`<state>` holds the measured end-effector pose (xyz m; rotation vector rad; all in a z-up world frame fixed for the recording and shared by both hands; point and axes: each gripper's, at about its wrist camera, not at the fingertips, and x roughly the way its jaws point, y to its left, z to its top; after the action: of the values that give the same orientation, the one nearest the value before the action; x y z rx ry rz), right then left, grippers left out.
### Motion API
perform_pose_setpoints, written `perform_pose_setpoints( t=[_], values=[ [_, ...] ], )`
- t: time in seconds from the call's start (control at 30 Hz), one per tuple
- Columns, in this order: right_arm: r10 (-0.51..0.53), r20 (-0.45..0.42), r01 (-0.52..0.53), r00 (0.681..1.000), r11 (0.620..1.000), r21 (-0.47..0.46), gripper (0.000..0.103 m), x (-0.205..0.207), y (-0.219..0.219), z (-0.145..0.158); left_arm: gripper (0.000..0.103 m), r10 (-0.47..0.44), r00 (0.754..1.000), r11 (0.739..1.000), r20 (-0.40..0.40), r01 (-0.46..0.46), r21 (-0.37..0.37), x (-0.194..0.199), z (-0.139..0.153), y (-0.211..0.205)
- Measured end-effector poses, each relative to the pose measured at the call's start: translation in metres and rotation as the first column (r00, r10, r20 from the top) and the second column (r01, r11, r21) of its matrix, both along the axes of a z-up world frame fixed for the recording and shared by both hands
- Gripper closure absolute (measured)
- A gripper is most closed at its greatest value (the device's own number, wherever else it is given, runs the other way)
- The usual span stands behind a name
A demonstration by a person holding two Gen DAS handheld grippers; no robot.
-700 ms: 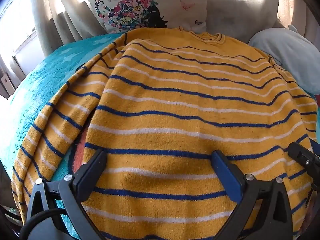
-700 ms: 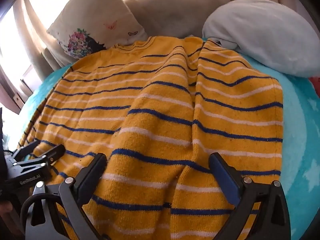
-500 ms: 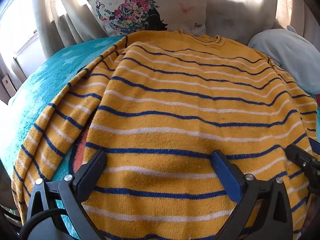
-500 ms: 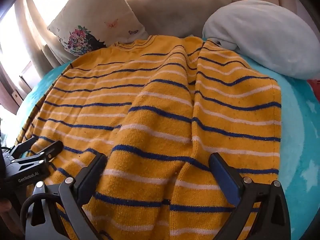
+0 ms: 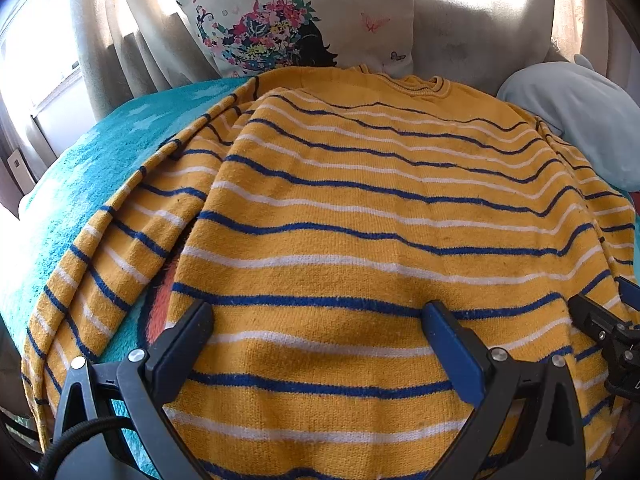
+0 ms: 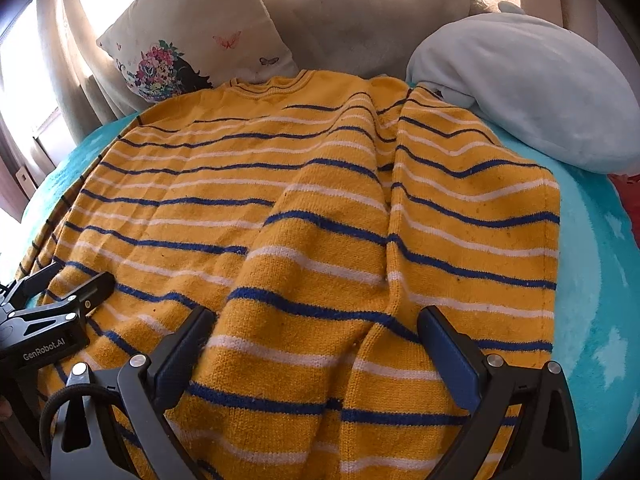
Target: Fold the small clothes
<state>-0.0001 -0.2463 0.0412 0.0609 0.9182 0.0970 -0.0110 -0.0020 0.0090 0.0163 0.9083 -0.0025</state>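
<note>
Only readable text: "GenRobot.AI" in white letters on the black body of the left tongs point(image 6: 60, 286), seen at the left edge of the right wrist view. No other legible text.

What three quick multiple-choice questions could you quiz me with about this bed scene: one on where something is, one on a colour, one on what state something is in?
1. Where does the flowered pillow sit?
A. beyond the sweater's neckline
B. on top of the sweater
C. on the floor

2. What colour is the blanket under the sweater?
A. red
B. turquoise
C. grey

3. How do the jaws of the left gripper stand?
A. shut on a sleeve
B. shut on nothing
C. wide open

Answers:
1 A: the pillow leans up behind the collar.
2 B: turquoise fabric shows on both sides of the sweater.
3 C: the fingers stand far apart over the knit.
</note>
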Motion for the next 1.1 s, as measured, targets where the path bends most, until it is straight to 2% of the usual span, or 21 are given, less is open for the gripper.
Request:
perform_pose_setpoints(
  t=[1.1],
  values=[
    [-0.001, -0.006, 0.001, 1.000, 1.000, -0.029, 0.000, 0.0023, 0.0020, -0.0005, 0.000, 0.015, 0.999, 1.000, 0.045, -0.016, 0.024, -0.0051, 0.0037, -0.0037]
  ],
)
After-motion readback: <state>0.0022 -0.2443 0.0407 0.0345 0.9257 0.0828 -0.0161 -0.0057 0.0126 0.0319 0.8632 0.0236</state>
